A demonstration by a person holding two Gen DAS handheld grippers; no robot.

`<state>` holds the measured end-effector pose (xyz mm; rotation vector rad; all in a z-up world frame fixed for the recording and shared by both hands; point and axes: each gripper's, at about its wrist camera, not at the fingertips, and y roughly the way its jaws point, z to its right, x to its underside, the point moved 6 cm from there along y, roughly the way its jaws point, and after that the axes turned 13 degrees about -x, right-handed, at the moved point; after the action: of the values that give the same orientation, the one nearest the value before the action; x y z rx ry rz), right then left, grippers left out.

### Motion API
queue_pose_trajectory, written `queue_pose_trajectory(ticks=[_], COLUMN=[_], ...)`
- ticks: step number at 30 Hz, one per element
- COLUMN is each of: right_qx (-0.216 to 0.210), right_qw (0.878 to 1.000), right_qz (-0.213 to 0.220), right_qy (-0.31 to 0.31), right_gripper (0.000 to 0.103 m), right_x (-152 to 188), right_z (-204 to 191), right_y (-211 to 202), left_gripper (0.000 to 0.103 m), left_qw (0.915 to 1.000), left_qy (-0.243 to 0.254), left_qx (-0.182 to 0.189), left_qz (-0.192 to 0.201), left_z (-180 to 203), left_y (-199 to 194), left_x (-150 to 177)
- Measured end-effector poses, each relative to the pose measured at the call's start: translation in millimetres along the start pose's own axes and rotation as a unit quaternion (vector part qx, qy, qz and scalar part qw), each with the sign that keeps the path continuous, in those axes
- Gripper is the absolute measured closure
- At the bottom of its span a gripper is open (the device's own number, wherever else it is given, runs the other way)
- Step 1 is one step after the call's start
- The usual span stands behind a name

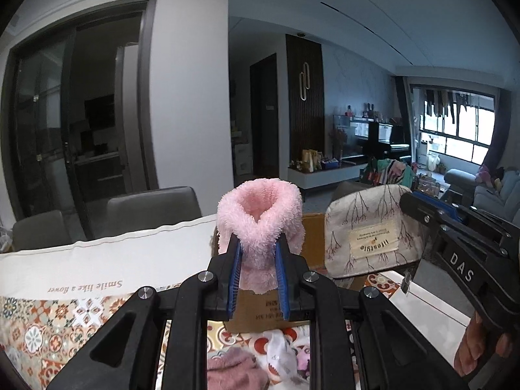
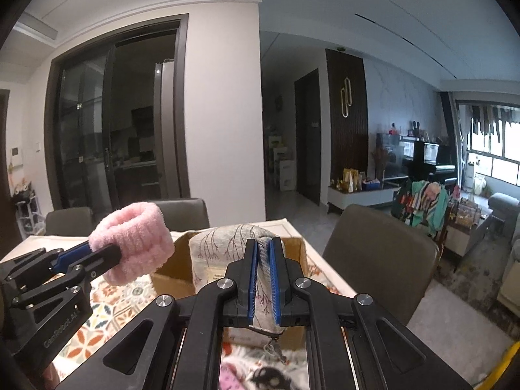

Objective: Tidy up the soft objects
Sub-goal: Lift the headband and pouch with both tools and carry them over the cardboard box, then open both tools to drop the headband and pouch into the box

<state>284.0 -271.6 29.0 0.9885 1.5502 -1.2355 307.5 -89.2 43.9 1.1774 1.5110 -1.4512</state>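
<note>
My left gripper (image 1: 258, 247) is shut on a fluffy pink band (image 1: 260, 224), held up in the air above the table; the pink band (image 2: 131, 243) also shows at the left of the right wrist view. My right gripper (image 2: 264, 247) is shut on a beige fabric pouch (image 2: 227, 247) printed with bare branches. In the left wrist view that pouch (image 1: 367, 227) hangs to the right of the band, with its label upside down. An open cardboard box (image 2: 169, 273) stands on the table just behind and below both held things.
The table (image 1: 48, 325) carries a patterned cloth and a white cloth with lettering. More soft items (image 1: 234, 367) lie below my left gripper. Grey chairs (image 1: 152, 208) stand at the table's far side, one chair (image 2: 380, 253) at its right. A hand (image 1: 481, 344) grips the right tool.
</note>
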Motion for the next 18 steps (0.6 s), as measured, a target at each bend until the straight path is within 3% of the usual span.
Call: queue_pose_trajectory(ticks=[7,18], right_qx=[0.007,0.008], right_qw=[1.000,1.000], right_qz=[0.001,-0.022], right_qy=[-0.005,0.000], right_gripper=[0.095,0.095], right_x=[-15,-10], right_z=[11,25], right_y=[27,80], left_gripper=[0.082,0.081], left_qw=[0.9998,0.9979], left_qy=[0.019,0.022], left_qx=[0.001,0.012], left_qz=[-0.005,-0.060], left_z=[7,19], left_y=[33,102], left_x=[-14,-13])
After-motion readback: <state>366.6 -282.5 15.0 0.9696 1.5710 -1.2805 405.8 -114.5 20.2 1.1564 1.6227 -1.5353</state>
